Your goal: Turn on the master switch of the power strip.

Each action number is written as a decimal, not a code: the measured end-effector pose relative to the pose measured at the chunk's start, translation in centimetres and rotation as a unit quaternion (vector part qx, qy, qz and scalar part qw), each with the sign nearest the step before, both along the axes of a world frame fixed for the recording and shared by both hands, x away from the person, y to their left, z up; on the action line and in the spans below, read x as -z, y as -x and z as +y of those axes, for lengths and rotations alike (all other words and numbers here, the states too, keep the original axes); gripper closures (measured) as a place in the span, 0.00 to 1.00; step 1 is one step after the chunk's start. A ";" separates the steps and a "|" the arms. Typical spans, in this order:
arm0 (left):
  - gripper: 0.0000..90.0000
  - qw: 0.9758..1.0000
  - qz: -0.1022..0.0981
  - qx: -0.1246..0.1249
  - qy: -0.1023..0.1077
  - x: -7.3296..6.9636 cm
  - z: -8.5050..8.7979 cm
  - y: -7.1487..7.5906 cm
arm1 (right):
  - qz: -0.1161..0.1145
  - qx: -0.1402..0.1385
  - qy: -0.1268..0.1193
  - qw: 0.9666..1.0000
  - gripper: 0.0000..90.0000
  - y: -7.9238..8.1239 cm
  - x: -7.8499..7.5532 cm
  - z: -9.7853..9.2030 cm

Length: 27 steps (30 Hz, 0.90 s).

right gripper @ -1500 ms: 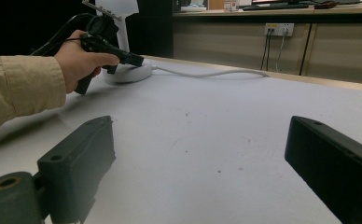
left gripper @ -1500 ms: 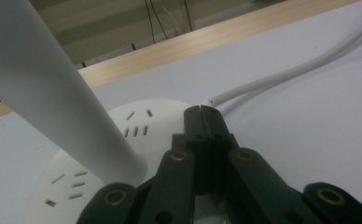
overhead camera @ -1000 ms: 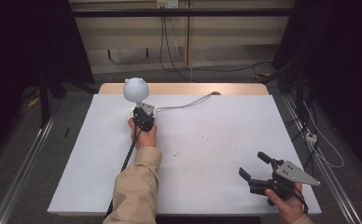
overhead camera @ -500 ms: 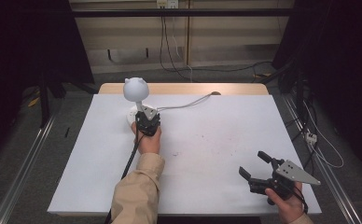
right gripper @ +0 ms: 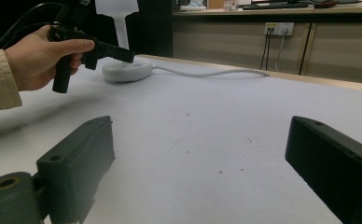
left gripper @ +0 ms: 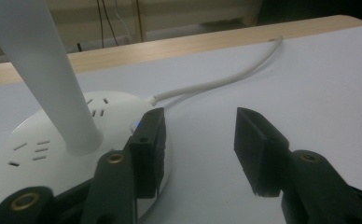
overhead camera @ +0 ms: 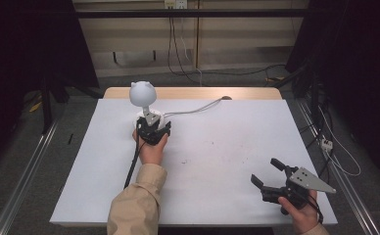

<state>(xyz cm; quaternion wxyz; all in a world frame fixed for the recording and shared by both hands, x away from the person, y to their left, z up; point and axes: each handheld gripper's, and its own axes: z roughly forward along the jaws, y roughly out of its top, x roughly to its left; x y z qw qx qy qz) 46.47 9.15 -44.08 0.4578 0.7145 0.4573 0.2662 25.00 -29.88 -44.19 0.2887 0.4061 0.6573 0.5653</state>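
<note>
The white plastic desk lamp with a round base (overhead camera: pixel 145 108) is seen at the far left of the white table (overhead camera: pixel 227 147). The left gripper (left gripper: pixel 200 144) is held just beside the base, its fingers having just been opening with nothing between them. The right gripper (overhead camera: pixel 269 177) is held over the near right corner, fingers spread wide.

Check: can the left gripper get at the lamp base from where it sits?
Probably yes. The left gripper hangs right at the lamp base, jaws just opened, nothing between them; one jaw overlaps the rim.
</note>
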 end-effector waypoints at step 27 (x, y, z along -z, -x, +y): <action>0.17 0.998 0.026 0.051 0.038 -0.2 3.2 2.6 | 0.002 -0.005 0.005 1.000 0.08 -0.3 0.1 0.2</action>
